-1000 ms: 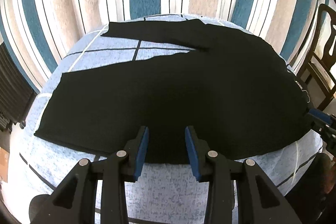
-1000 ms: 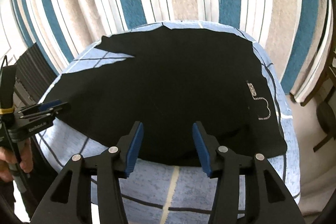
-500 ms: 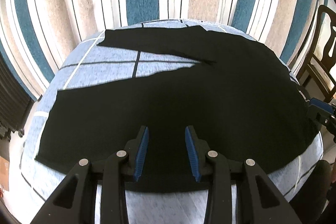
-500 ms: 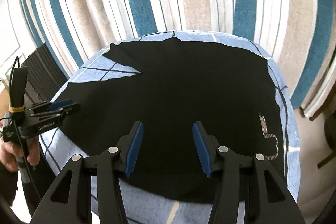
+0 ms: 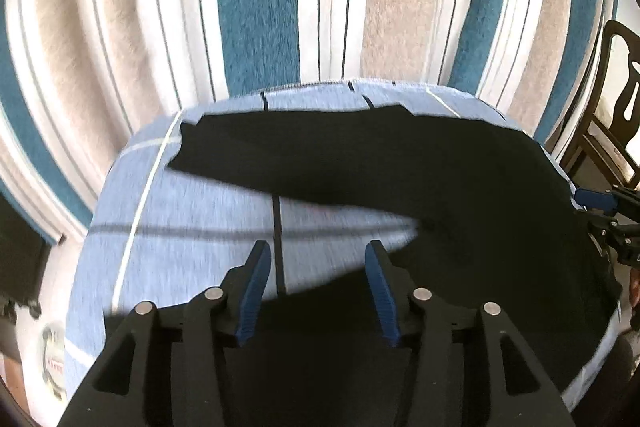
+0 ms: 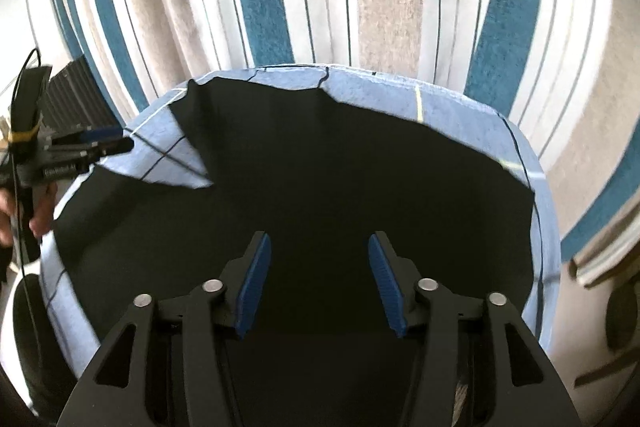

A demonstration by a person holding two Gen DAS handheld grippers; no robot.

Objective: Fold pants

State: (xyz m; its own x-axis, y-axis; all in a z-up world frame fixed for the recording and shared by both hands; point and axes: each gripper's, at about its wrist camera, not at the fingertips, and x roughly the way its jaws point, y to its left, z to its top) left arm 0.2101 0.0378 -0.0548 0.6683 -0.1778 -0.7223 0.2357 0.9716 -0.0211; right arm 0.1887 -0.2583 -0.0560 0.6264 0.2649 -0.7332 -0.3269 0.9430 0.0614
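Black pants [image 5: 460,195] lie spread flat on a light blue checked tablecloth [image 5: 180,219], legs pointing left with a wedge of cloth showing between them. My left gripper [image 5: 318,279] is open and empty, above the near leg close to the crotch. My right gripper [image 6: 318,275] is open and empty over the pants' seat and waist area [image 6: 360,179]. The left gripper also shows at the left edge of the right wrist view [image 6: 100,143]; the right gripper shows at the right edge of the left wrist view [image 5: 600,199].
A striped blue, beige and white curtain [image 5: 320,7] hangs right behind the table. A dark wooden chair [image 5: 612,107] stands to the right. A dark radiator-like unit [image 6: 76,95] stands at the left. The tablecloth [image 6: 460,107] edge drops off all around.
Both grippers have moved forward over the pants, away from the near table edge. Both stayed open. The pants have not moved.
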